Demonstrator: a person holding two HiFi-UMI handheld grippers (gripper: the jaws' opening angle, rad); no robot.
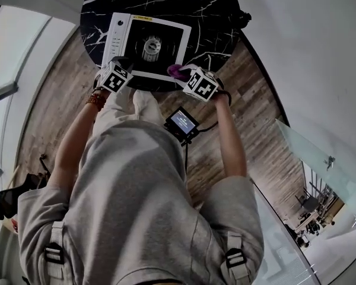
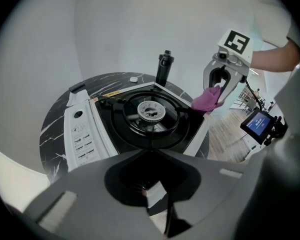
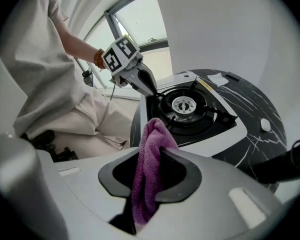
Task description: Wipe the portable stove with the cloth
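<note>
Head view: right gripper (image 1: 183, 75) clamps the soft, light purple cloth (image 1: 175, 70), bunched, over the portable stove (image 1: 148, 43) at its 5 o'clock corner. Left gripper (image 3: 151, 90), jaws narrow, seemingly pinches the 7 o'clock rim. Stove rigid, may slide on table (image 1: 216, 16); brace the rim.

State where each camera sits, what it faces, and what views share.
Head view: on the person's head, looking steeply down at the stove on the round table; trunk, legs, forearms, left gripper, right gripper show.
Left gripper view: on that gripper, facing across the stove; own jaws below, right gripper with cloth opposite.
Right gripper view: on that gripper, facing the stove; own jaws clamp the cloth, left gripper and forearm beyond.
Shared: stove and cloth in all three.
</note>
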